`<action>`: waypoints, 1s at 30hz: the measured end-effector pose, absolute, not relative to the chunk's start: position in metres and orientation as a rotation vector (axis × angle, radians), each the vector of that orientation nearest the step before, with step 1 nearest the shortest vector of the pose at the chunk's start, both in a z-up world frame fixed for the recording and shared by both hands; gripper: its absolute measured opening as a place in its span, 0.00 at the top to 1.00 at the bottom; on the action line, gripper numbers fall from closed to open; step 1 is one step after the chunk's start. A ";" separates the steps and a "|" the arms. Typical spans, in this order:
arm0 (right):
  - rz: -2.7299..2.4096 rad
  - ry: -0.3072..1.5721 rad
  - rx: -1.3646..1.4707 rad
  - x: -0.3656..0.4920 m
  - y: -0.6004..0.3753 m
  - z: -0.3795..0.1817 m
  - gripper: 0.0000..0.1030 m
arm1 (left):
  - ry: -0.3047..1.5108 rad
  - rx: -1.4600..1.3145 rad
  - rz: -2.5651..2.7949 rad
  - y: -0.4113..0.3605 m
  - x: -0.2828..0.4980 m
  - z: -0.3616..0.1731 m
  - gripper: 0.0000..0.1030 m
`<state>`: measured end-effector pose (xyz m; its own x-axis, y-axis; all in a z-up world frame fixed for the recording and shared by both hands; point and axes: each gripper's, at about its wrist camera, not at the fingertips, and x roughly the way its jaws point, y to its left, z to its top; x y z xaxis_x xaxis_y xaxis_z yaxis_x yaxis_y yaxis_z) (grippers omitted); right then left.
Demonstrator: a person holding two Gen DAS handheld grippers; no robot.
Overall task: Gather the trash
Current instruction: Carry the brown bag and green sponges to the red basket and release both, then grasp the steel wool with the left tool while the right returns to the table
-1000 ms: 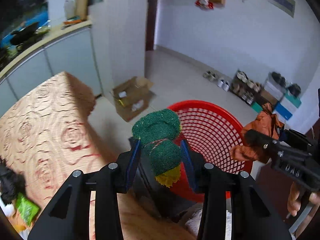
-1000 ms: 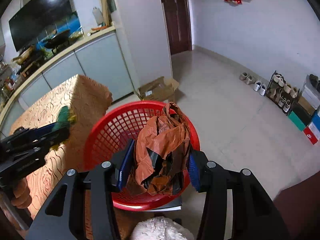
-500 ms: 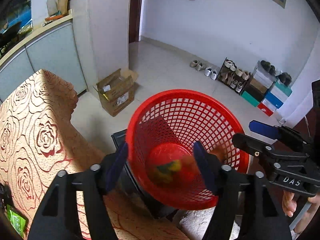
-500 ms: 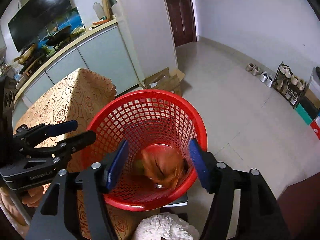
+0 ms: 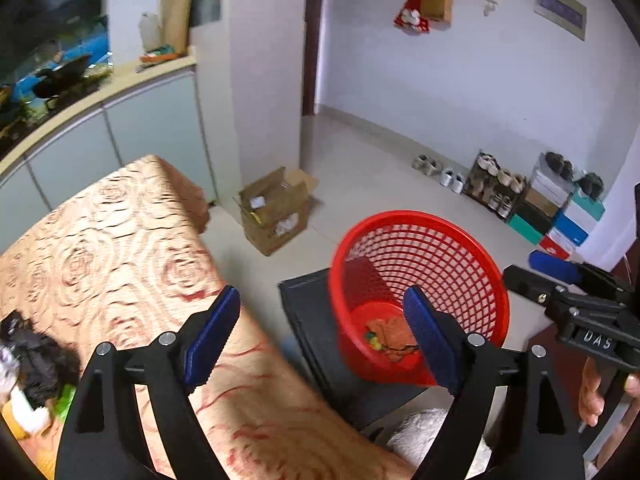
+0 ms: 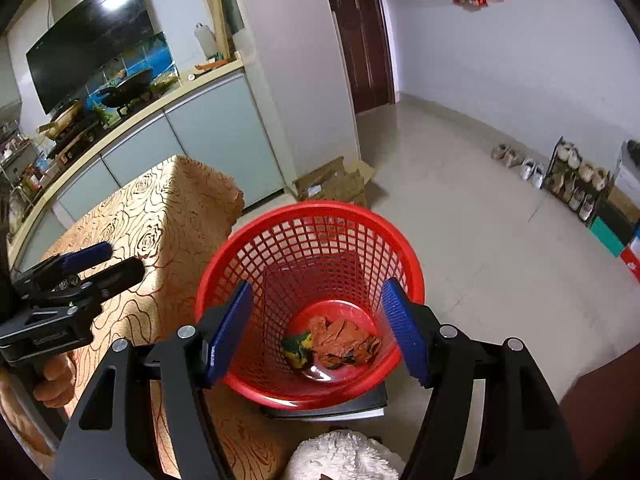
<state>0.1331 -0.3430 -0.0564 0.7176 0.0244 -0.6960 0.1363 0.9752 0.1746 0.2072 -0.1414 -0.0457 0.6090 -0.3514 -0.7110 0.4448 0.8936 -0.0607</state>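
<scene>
A red mesh basket (image 6: 320, 216) stands on a black stool beside the table; it also shows in the left wrist view (image 5: 420, 220). At its bottom lie an orange crumpled bag (image 6: 344, 340) and a green and yellow scrubber (image 6: 296, 350). My right gripper (image 6: 316, 332) is open and empty, right above the basket. My left gripper (image 5: 320, 338) is open and empty, over the table edge, left of the basket. More trash, black and green wrappers (image 5: 36, 364), lies on the table at the far left.
The table has a gold rose-patterned cloth (image 5: 120, 240). An open cardboard box (image 5: 276, 208) sits on the floor behind the basket. A shoe rack (image 5: 496, 188) and boxes line the far wall. A white fluffy cushion (image 6: 336, 456) is below the stool.
Both grippers opened and dropped the scrubber and the orange bag into the basket. The left gripper has since swung left toward the table; the right stays over the basket.
</scene>
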 end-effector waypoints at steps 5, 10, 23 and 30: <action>-0.069 0.722 0.194 0.124 -0.324 -0.047 0.29 | 0.759 0.084 -0.381 -0.099 0.190 -0.034 0.21; -0.012 0.707 0.190 0.121 -0.293 -0.042 0.29 | 0.736 0.033 -0.273 -0.045 0.175 -0.026 0.21; 0.210 0.726 0.091 0.128 -0.185 -0.040 0.25 | 0.699 -0.038 0.145 0.125 0.115 -0.017 0.18; 0.264 0.748 0.062 0.126 -0.155 -0.043 0.25 | 0.724 -0.094 0.463 0.234 0.076 -0.034 0.17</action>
<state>0.1258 -0.1552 -0.0428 0.7014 0.2587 -0.6641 -0.2146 0.9652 0.1494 0.0756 0.2343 -0.0342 0.6528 0.3757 -0.6578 -0.4395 0.8951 0.0752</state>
